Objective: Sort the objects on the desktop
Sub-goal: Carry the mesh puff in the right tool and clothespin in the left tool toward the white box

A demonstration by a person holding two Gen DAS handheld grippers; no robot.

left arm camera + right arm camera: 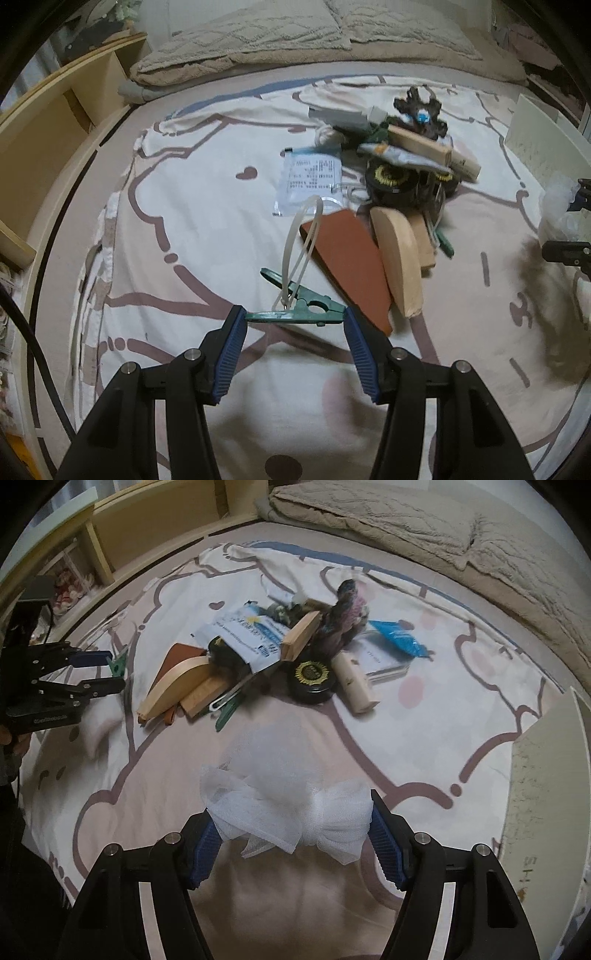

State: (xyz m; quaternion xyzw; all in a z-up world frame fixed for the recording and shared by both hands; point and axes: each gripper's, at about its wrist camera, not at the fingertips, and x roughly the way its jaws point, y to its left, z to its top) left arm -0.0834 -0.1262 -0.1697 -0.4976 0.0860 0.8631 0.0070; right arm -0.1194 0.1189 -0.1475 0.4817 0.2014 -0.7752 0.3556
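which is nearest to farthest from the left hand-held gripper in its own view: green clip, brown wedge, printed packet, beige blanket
1. green clip, between the left hand-held gripper's fingertips
2. brown wedge, just ahead, right
3. printed packet, mid-bed
4. beige blanket, far end

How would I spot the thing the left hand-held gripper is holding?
Start at the pile of clutter on the patterned bedsheet, then come toward the camera. Between the left hand-held gripper is a green plastic clip, the only item with a white cable-tie loop through it.
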